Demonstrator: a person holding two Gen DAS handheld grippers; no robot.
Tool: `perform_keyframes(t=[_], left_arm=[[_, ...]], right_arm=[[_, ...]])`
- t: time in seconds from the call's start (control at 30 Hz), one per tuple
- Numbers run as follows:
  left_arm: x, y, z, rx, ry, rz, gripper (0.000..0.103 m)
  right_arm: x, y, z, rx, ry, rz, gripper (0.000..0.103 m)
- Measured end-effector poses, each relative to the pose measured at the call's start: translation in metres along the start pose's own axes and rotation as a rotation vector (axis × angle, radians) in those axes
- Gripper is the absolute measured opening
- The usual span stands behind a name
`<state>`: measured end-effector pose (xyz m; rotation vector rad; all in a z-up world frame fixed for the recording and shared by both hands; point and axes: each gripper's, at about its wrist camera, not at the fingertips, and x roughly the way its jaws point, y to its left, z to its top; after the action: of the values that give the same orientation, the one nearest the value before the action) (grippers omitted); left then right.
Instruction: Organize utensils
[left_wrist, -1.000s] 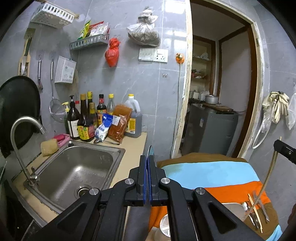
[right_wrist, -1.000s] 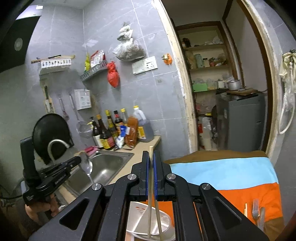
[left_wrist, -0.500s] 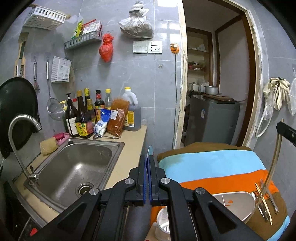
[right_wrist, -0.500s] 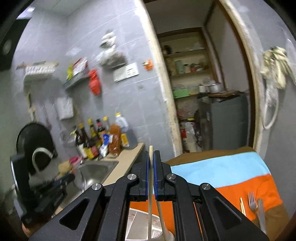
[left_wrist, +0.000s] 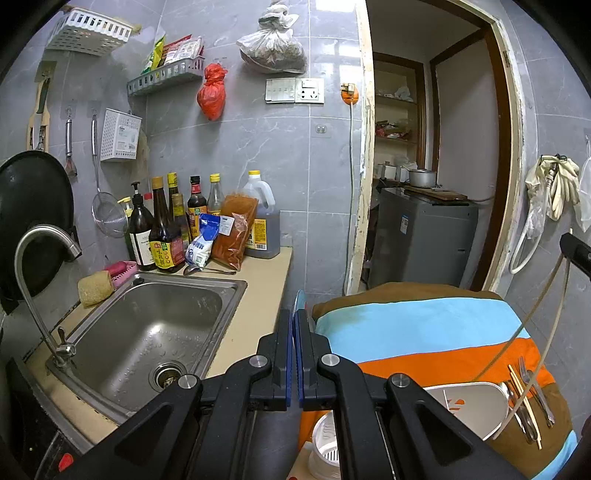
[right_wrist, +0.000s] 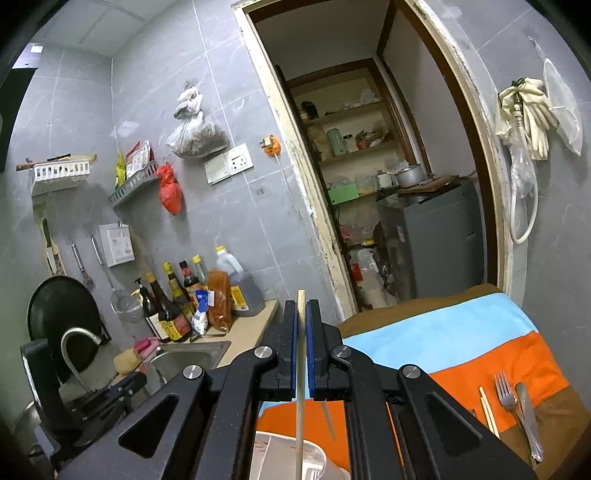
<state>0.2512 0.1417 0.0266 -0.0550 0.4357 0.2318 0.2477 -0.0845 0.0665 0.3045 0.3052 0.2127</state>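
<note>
Jaws hide chopsticks' (right_wrist: 300, 354) middle; white holder (right_wrist: 284, 458) cut off.

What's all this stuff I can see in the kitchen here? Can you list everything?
Sink: one, steel, in the counter, left.
Tap: one, steel, over the sink.
Sponge: one, yellow, sink's back rim.
Bottles: about seven, mostly dark, against the wall.
Red bag: one, hanging on the wall.
Pan: one, black, far left.
Cloth: one, brown, blue and orange stripes, right.
Fork: one, steel, on the cloth.
Knife: one, steel, beside the fork.
Holder: one, white, near edge of the cloth.
Chopsticks: two, pale wood, in the right hand-held gripper.
Spoon: one, seen edge-on, in the left hand-held gripper.
</note>
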Motion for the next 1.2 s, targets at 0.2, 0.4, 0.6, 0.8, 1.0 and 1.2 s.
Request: perform_keyframes(t=[0.2,0.4,0.6,0.8,1.0,1.2], left_arm=[[0.003,0.0,-0.002,-0.005,0.008,-0.002,0.002],[0.004,-0.001,-0.003,-0.001,0.005,-0.006,0.002],[0.004,-0.001,-0.003,0.001,0.006,-0.006,0.002],[0.006,0.0,-0.005,-0.007,0.016,-0.009,0.002],[0.013,-0.004,-0.015,-0.012,0.056,-0.04,0.003],[0.016,-0.005,-0.019,-0.068,0.12,-0.166,0.006]], right_arm=[[-0.003,-0.002,0.002,0.019,-0.036,-0.009,0.004],[-0.003,0.001,0.013,0.03,-0.083,-0.014,0.004],[0.006,0.004,0.009,0.016,-0.051,-0.009,0.004],[0.014,0.003,-0.013,-0.029,0.03,-0.009,0.004],[0.011,-0.006,-0.025,-0.029,0.073,-0.015,0.005],[-0.001,-0.022,-0.027,0.006,0.077,-0.034,0.031]])
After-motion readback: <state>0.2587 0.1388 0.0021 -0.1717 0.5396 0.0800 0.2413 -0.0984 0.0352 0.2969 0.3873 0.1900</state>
